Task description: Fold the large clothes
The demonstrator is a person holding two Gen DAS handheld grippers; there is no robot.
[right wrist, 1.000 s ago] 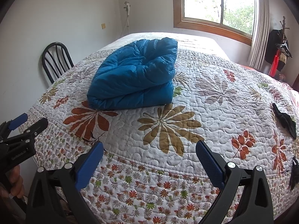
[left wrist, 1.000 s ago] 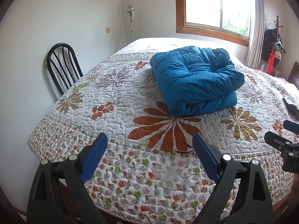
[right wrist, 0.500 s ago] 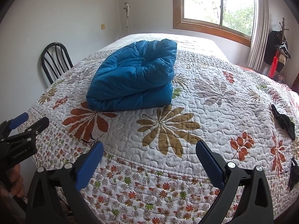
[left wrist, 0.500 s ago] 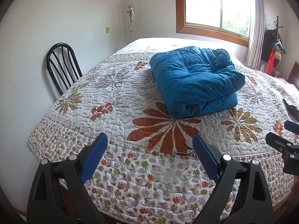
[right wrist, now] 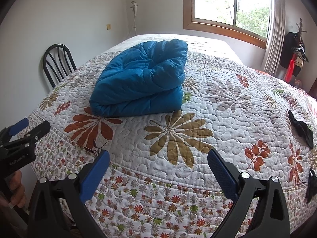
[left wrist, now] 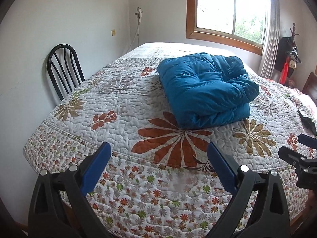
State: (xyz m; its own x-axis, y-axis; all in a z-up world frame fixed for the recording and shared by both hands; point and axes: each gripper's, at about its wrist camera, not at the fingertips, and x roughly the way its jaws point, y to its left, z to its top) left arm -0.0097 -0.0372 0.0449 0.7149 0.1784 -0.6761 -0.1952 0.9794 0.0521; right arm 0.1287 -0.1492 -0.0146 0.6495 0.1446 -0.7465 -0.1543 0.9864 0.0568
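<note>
Nothing has moved: both grippers, left gripper and right gripper, stay wide open and empty before the folded blue jacket on the floral quilt, a black chair beside.

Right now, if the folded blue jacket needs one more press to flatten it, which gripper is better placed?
Left, marginally. The blue jacket sits almost dead ahead of the open left gripper; from the open right gripper it lies off to the left. Neither touches it.

Folded jacket on bed, chair left.
</note>
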